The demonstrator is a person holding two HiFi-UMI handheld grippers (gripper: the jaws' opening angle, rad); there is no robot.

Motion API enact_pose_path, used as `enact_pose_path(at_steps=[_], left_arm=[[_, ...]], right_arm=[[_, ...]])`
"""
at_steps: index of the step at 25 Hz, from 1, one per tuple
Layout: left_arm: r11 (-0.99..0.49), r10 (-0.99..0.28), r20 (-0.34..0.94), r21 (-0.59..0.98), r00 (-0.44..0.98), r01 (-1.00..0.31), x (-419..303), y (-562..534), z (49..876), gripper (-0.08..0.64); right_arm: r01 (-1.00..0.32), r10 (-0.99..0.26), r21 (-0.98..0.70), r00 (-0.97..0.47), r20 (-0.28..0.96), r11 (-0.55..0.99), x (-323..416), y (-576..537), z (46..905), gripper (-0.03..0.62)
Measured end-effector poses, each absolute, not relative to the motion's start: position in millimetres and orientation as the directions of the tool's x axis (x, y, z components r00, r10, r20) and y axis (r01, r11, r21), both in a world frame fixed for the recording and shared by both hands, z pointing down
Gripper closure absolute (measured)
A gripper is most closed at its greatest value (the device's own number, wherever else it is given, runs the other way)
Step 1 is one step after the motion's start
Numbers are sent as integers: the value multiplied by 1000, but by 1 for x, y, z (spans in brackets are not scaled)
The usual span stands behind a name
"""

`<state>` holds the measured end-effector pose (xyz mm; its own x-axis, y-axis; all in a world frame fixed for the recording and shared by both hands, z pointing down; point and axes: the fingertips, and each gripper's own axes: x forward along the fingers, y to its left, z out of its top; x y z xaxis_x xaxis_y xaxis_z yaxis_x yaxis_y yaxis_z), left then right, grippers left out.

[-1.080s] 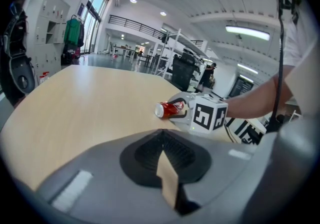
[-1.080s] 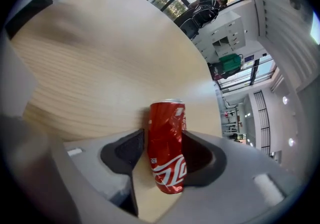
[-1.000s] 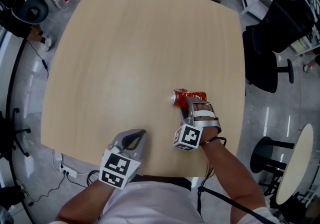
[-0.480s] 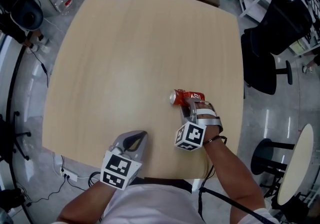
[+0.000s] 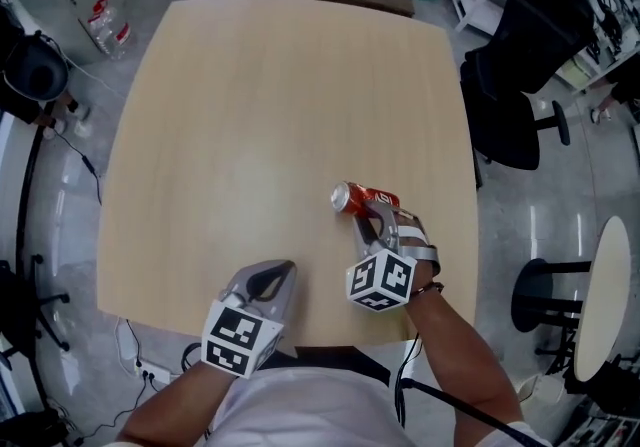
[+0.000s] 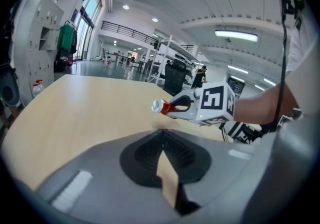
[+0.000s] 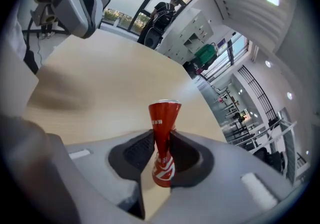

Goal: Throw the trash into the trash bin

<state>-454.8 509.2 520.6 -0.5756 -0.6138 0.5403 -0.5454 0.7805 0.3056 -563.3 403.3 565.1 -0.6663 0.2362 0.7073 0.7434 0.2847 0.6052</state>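
Head view is showing the pale wooden table sitting on a glossy grey floor, with a black office chair off its right edge. My right gripper has just been closing and is clamping the red can over the table's right part. Only the right gripper view is revealing the can's crushed waist between the pads. Only the left gripper view is showing my left gripper with its jaws meeting tip to tip, gripping nothing.
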Motion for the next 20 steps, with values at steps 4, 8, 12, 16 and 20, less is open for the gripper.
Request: enact_pose_path(at_steps=[4, 8, 12, 16, 20], left_arm=[[769, -627, 520, 294, -580, -568, -452, 514, 510, 552], [738, -660, 493, 280, -567, -614, -448, 518, 501, 552], [714, -685, 459, 271, -565, -646, -447, 522, 485, 552], [674, -722, 427, 257, -544, -692, -441, 524, 471, 551], [641, -750, 407, 253, -522, -725, -435, 526, 461, 552]], right_arm=[[715, 277, 530, -680, 678, 456, -543, 404, 541, 495], [660, 311, 408, -697, 646, 630, -521, 407, 517, 495], [580, 386, 167, -703, 597, 797, -498, 410, 494, 495], [484, 389, 39, -746, 541, 874, -482, 403, 474, 495], [389, 363, -49, -797, 482, 920, -468, 395, 454, 495]])
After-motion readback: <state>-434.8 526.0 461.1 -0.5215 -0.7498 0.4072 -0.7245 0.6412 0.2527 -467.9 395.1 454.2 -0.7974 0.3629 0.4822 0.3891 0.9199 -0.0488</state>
